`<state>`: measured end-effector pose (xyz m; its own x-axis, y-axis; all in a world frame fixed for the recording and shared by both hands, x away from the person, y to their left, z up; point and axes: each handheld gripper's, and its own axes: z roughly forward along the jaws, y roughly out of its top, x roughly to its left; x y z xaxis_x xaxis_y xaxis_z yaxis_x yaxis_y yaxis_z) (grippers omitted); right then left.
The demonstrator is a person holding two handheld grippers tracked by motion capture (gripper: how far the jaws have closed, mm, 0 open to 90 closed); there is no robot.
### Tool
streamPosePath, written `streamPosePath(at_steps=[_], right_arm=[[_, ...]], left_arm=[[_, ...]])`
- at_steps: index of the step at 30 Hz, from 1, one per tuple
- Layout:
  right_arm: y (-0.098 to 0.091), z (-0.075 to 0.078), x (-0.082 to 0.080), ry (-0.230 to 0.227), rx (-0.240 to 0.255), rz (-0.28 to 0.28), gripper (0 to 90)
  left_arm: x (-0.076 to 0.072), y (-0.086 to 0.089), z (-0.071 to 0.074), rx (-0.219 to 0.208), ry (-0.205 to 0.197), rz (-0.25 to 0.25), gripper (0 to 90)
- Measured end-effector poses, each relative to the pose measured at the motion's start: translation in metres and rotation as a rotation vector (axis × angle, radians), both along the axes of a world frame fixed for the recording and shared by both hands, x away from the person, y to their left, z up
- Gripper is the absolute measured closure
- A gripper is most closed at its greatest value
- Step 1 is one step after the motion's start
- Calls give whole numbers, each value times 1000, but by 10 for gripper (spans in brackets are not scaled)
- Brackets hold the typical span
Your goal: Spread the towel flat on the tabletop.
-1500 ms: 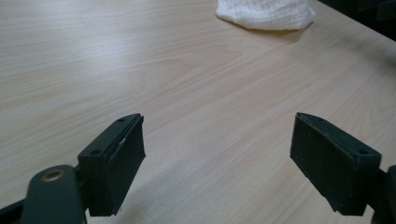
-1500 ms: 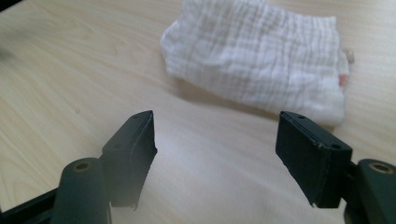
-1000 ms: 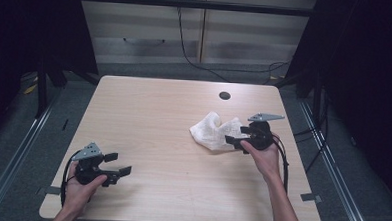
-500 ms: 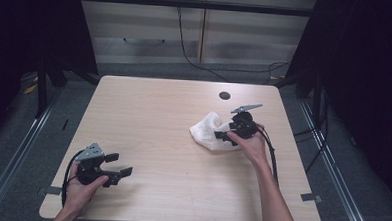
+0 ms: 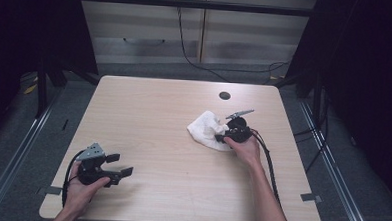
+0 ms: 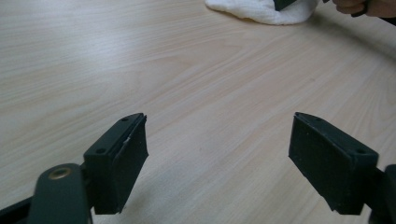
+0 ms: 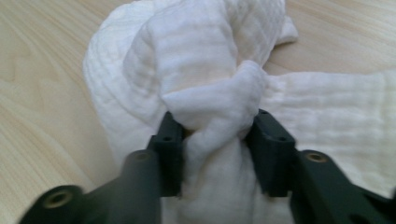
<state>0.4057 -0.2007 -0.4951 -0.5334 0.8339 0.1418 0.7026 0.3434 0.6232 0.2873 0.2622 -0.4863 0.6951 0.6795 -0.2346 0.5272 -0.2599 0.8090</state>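
Observation:
A crumpled white cloth lies right of the middle of the wooden table. My right gripper is down on the cloth's right side. Its jaws have just been closing, and in the right gripper view a bunched fold of the cloth is pinched between the two pads of the right gripper. My left gripper rests near the table's front left corner, open, far from the cloth. In the left gripper view there is only bare wood between the jaws of the left gripper, and the cloth lies far ahead.
A small dark round hole sits in the tabletop near the far edge, behind the cloth. A black cable trails from the right gripper along the forearm. Dark frames and floor surround the table.
The right gripper has moved left and down onto the cloth, and its jaws have closed on a fold. The left hand has stayed where it was.

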Motion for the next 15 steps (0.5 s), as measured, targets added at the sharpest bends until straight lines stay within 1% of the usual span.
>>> streamPosePath(at_steps=[1, 3, 6, 7, 8, 10, 11, 12, 13, 15], right_arm=[[0, 0, -2, 2, -3, -6, 667], [0, -1, -3, -5, 7, -1, 678], [0, -1, -6, 4, 25, 12, 701], [1, -1, -8, 5, 23, 20, 706], [3, -1, -11, 8, 22, 31, 710], [5, -1, -13, 5, 22, 37, 710], [6, -2, -15, 0, 34, 44, 711], [7, -2, -18, 3, 42, 44, 712], [9, -3, -22, -5, 53, 51, 713], [12, -3, -27, -6, 54, 66, 713]], left_arm=[[1, 1, -1, 2, 5, 9, 231], [1, 1, -1, 3, 7, 24, 229], [1, 0, 0, 15, -10, 15, 227], [1, -1, 0, 14, -10, 12, 221], [1, -3, 0, 22, -11, 3, 221], [1, -4, 0, 21, -7, -6, 222], [1, -4, 0, 18, -4, -11, 232], [1, -5, 0, 17, -8, -11, 250], [0, -5, 1, 16, -12, -5, 270], [-1, -5, 1, 8, -18, -3, 283]])
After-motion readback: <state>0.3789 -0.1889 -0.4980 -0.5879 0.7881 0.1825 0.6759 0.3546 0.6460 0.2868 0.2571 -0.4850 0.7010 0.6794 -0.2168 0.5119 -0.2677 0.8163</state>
